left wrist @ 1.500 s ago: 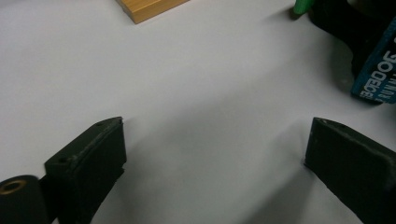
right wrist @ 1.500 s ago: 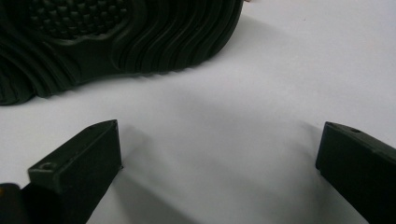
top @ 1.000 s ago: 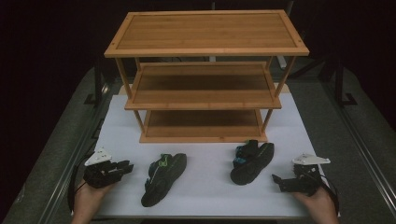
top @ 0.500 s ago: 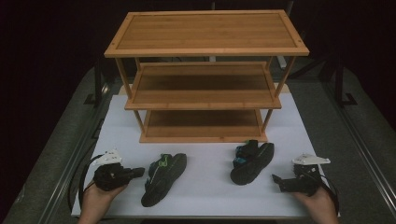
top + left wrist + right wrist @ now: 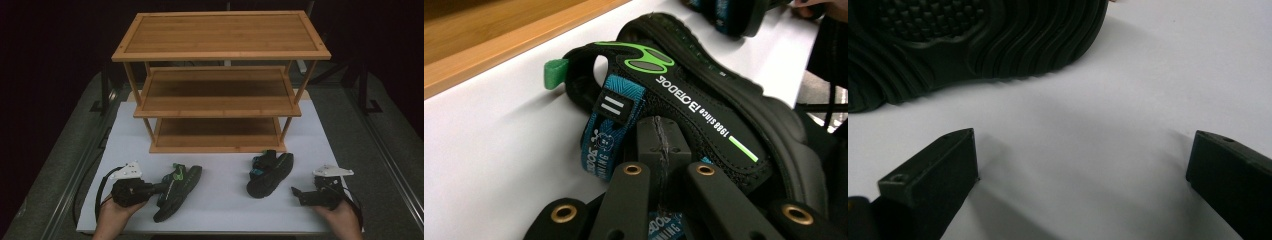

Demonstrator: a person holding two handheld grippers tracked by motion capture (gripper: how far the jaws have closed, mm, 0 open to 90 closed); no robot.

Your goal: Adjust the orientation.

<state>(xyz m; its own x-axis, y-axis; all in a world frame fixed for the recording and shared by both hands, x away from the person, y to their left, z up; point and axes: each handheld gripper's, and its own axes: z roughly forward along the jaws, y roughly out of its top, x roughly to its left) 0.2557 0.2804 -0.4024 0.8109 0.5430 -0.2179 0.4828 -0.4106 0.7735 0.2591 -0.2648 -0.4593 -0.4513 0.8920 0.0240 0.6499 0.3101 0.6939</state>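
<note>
Two black sandals lie on the white mat (image 5: 222, 205) in front of the rack. The left sandal (image 5: 179, 190) (image 5: 724, 105) has green marks and a blue strap (image 5: 610, 125). My left gripper (image 5: 161, 189) (image 5: 659, 137) is shut, its pads meeting in a thin line, and its tips rest against that sandal's side by the blue strap. Whether any strap is pinched I cannot tell. The right sandal (image 5: 270, 172) shows its ribbed sole (image 5: 973, 45) just ahead of my right gripper (image 5: 296, 193) (image 5: 1083, 137), which stands open and wide with only bare mat between its fingers.
A three-shelf bamboo rack (image 5: 220, 35) stands at the back of the mat, its shelves bare; its lowest board (image 5: 499, 45) runs just behind the left sandal. Dark table edges and metal rails flank the mat on both sides.
My left hand has slid rightwards across the mat until its gripper met the left sandal. The right hand and both sandals have stayed put.
</note>
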